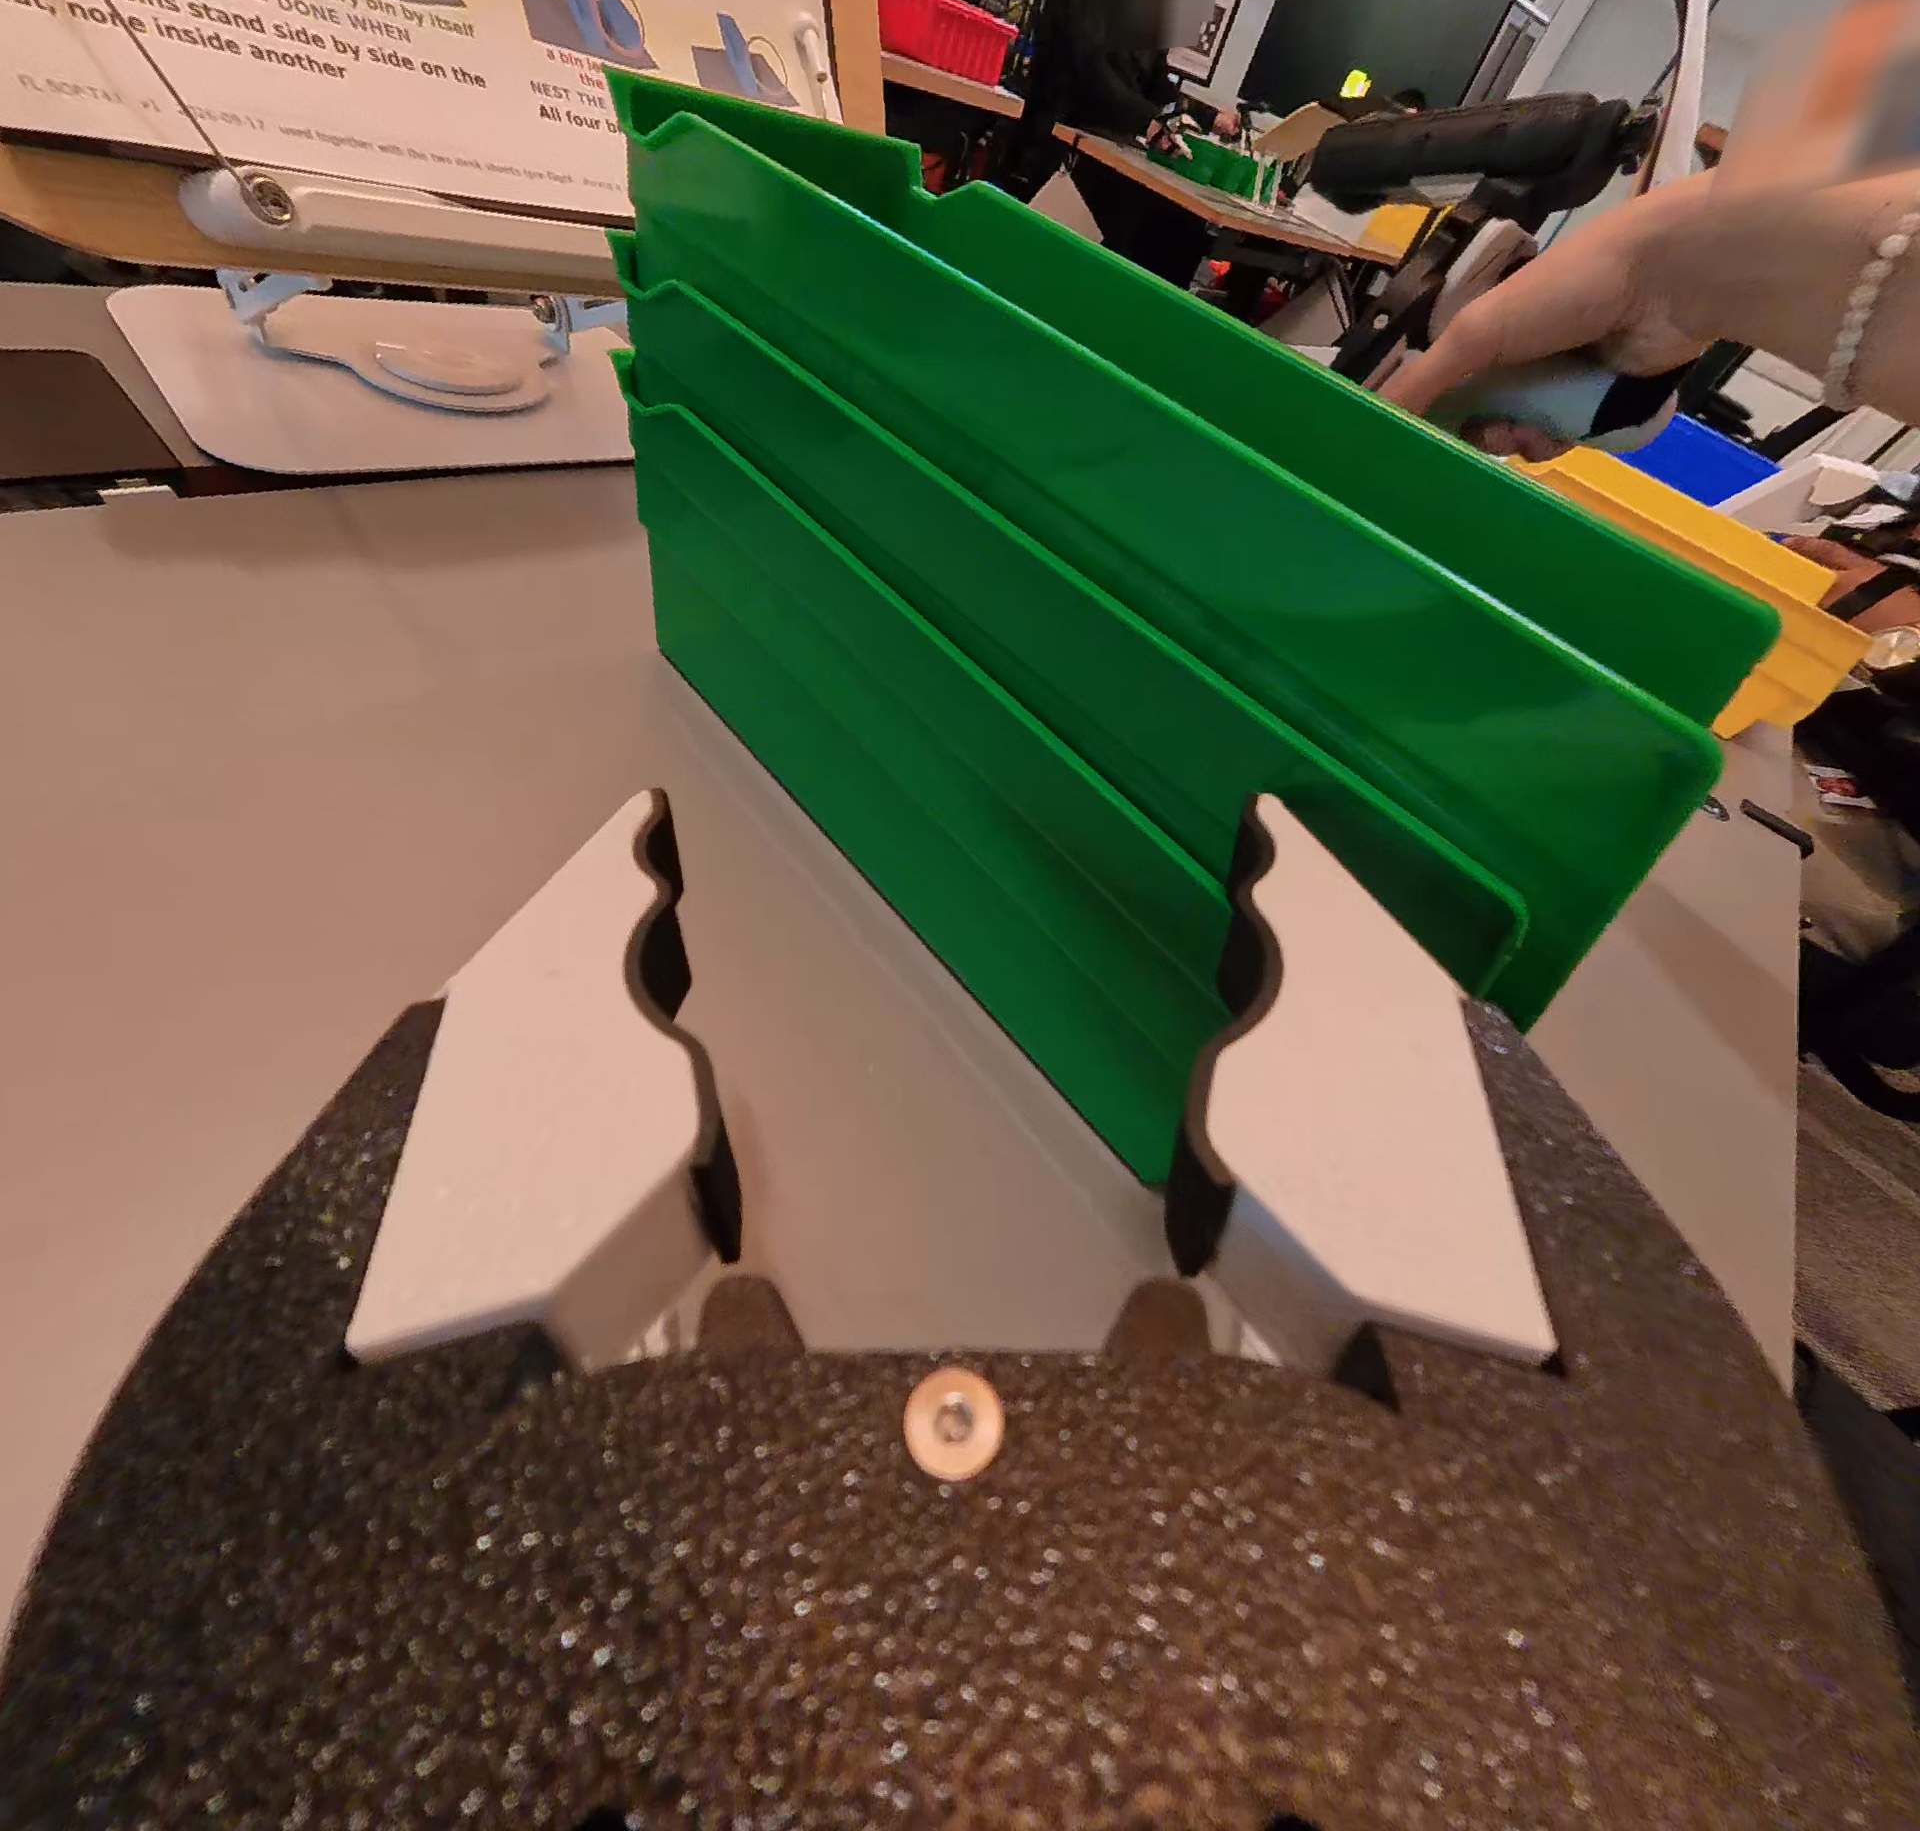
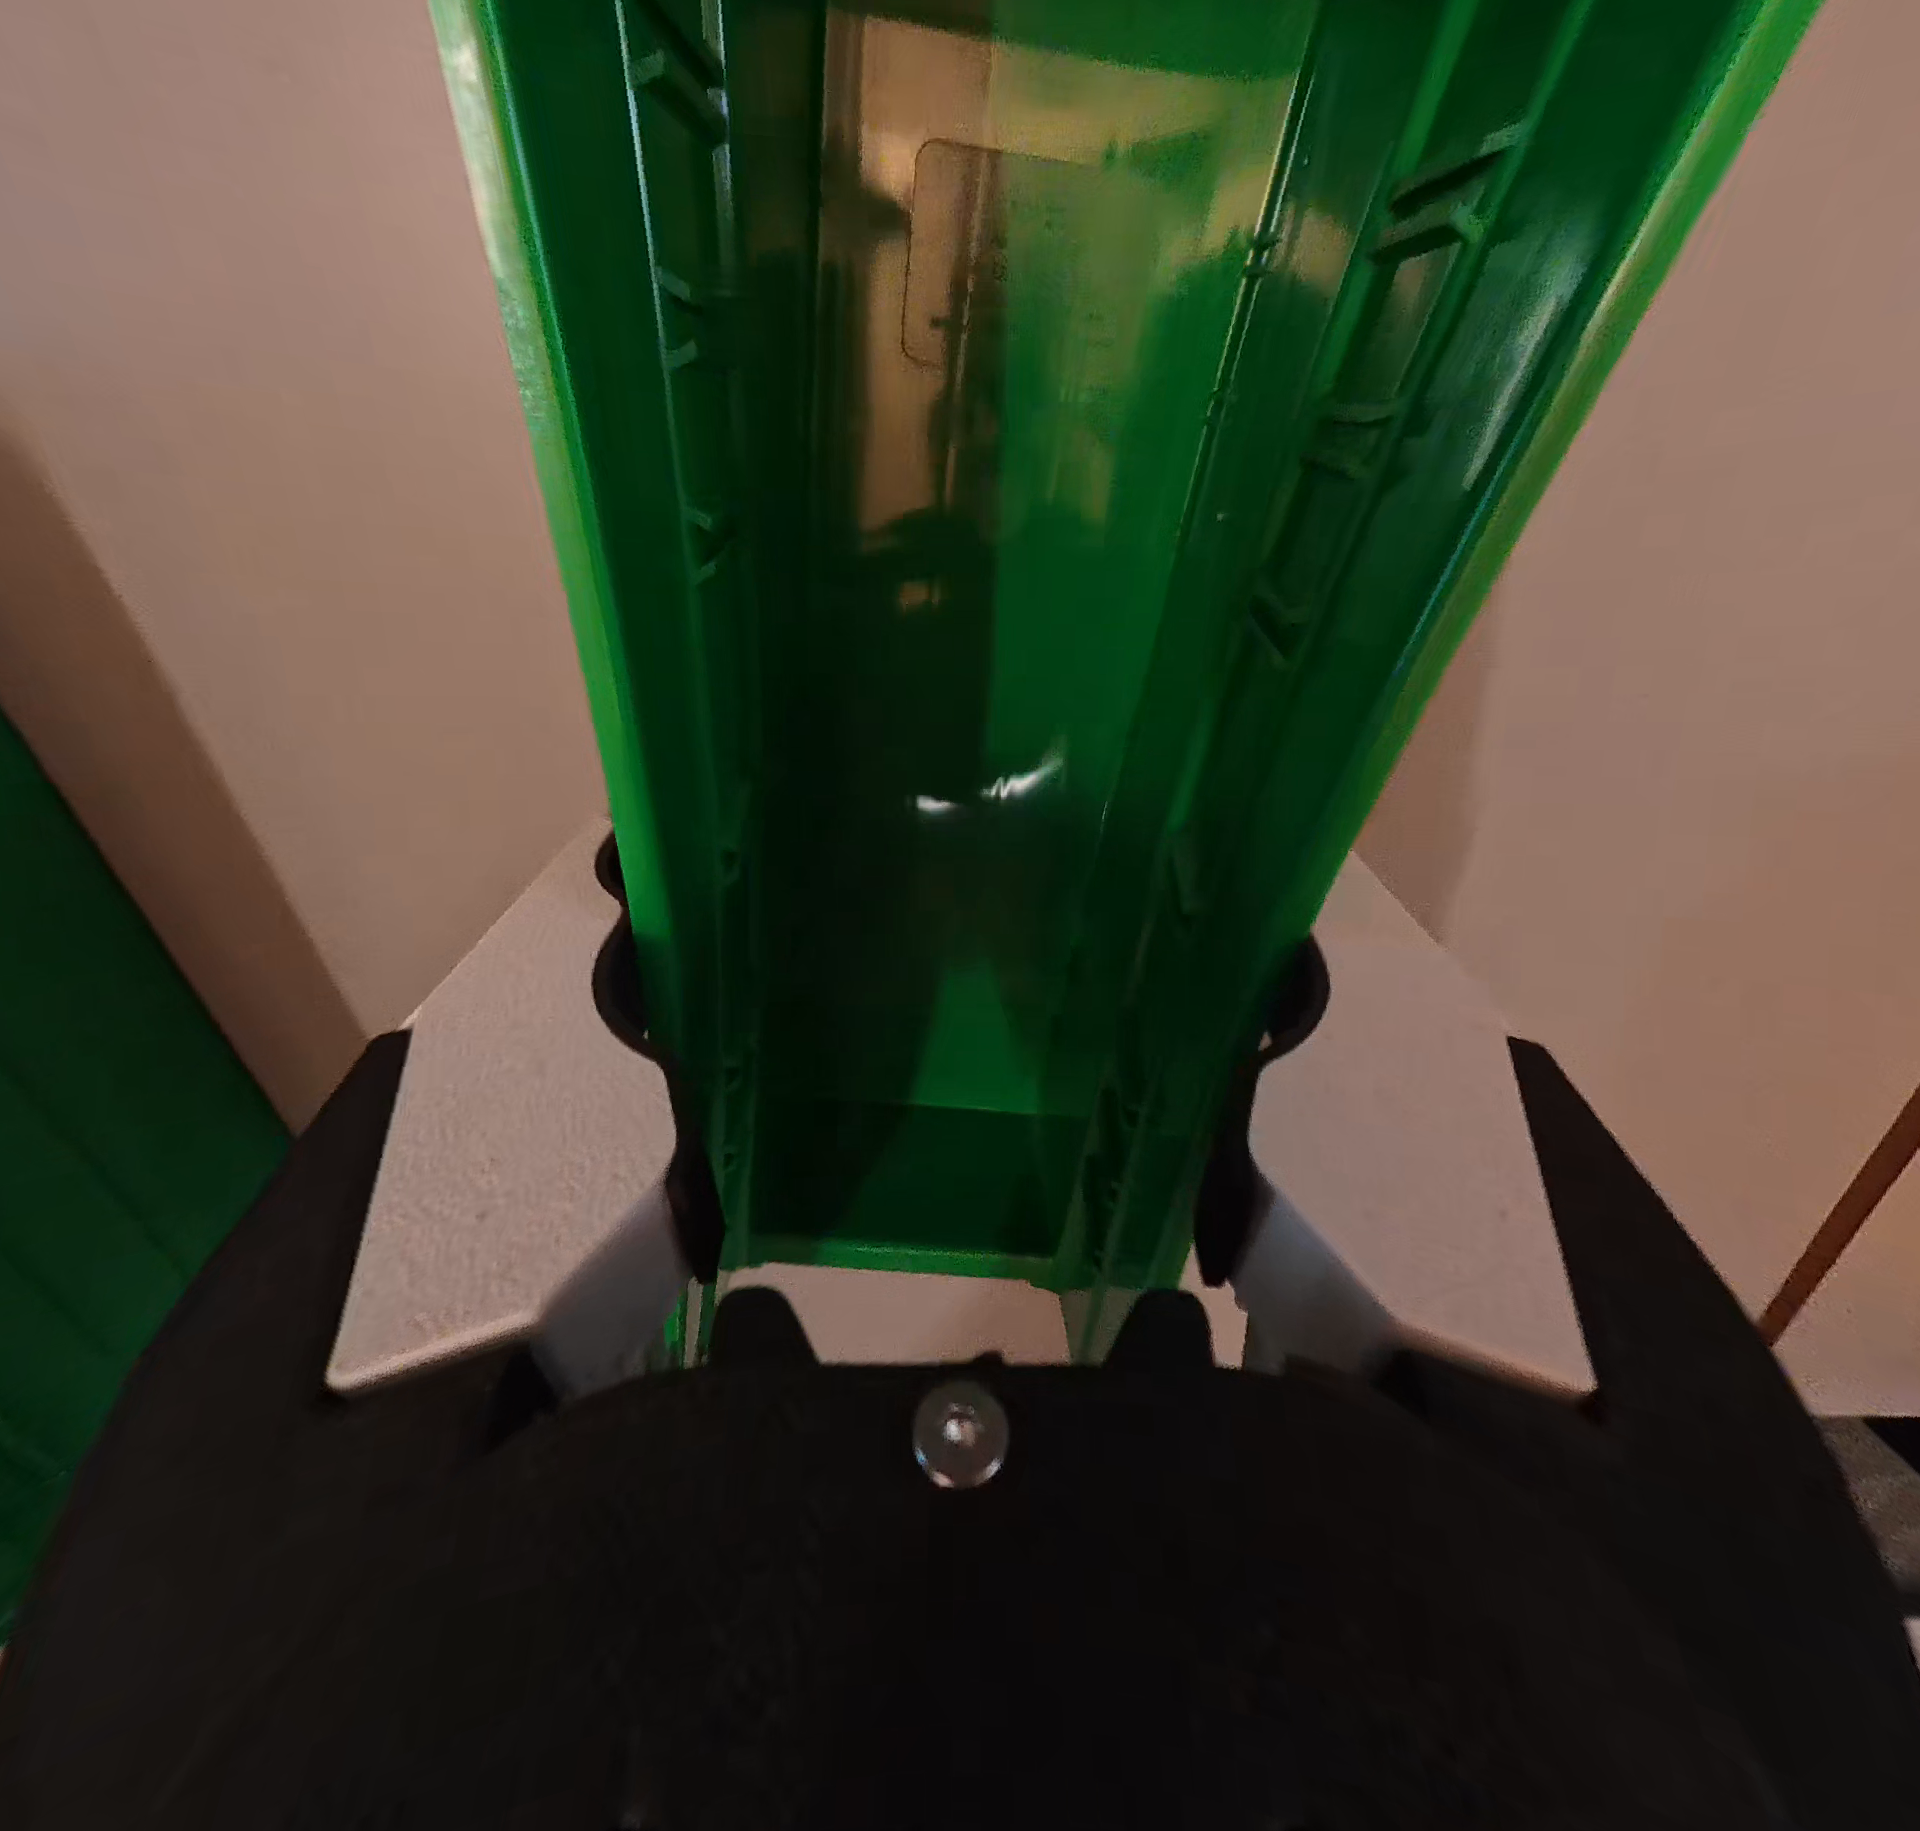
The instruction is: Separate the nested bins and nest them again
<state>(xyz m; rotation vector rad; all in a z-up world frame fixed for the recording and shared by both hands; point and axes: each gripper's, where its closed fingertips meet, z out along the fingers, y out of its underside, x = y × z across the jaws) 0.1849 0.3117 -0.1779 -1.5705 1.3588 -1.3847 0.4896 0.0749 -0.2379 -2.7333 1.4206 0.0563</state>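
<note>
In the left wrist view, centre frame: stack of nested green bins stood on the grey surface, long axis running from lower centre toward upper left; three rims showed stepped, a topmost bin riding higher. No contents seen. Left tool gaped open, empty, its right finger touching the stack's near end.

In the right wrist view: right tool clamped across one green bin's side walls, axis running up-frame, interior empty; another green bin at left edge.
</note>
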